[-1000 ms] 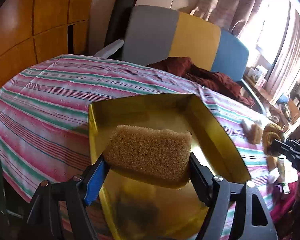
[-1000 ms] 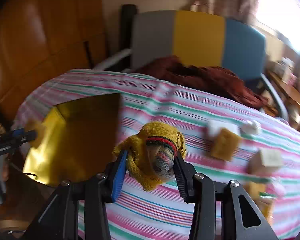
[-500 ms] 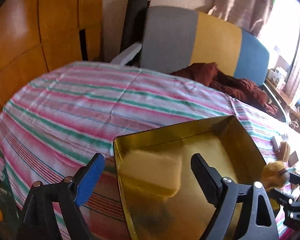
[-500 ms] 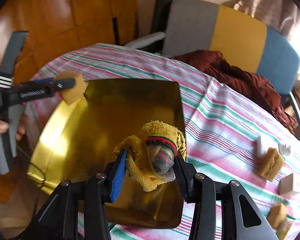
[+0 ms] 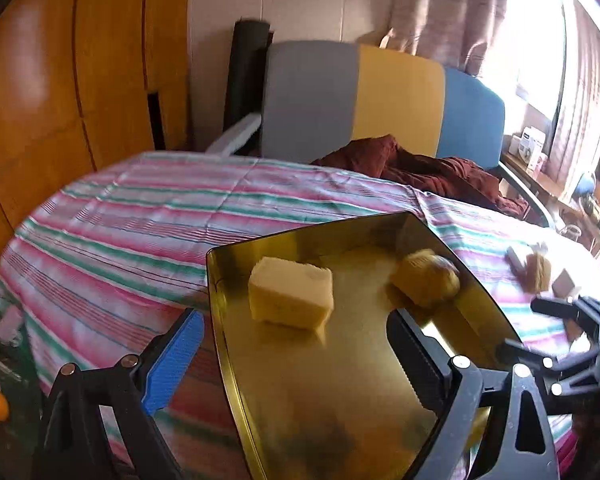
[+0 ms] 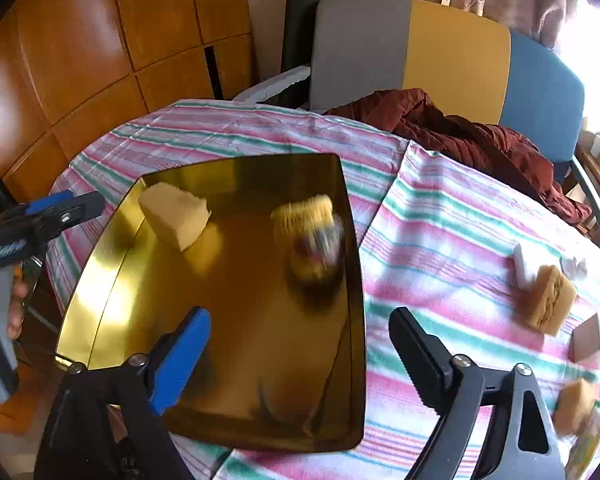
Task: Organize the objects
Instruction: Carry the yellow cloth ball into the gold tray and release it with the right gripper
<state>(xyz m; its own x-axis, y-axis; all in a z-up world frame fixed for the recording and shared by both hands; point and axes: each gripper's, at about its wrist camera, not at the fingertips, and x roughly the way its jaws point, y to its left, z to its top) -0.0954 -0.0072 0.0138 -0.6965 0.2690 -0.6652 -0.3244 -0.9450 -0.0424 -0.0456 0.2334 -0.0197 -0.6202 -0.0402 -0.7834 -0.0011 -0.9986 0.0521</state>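
Two items already sit in your gold tray (image 6: 100, 280): the pale sponge (image 6: 176, 216) and the yellow knit bundle (image 6: 308, 236). Your left tool (image 5: 292, 364) and right tool (image 6: 300, 356) are both opening, nothing between their jaws. Several sponges (image 6: 550, 300) and blocks (image 6: 592, 340) still wait on the striped worktop (image 6: 440, 220).

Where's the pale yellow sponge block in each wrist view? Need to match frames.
Left wrist: sponge block at centre, in the gold tray's far-left part.
Right wrist: sponge block upper left, in the tray's far-left corner.
Shared landmark: grey-yellow-blue chair back.
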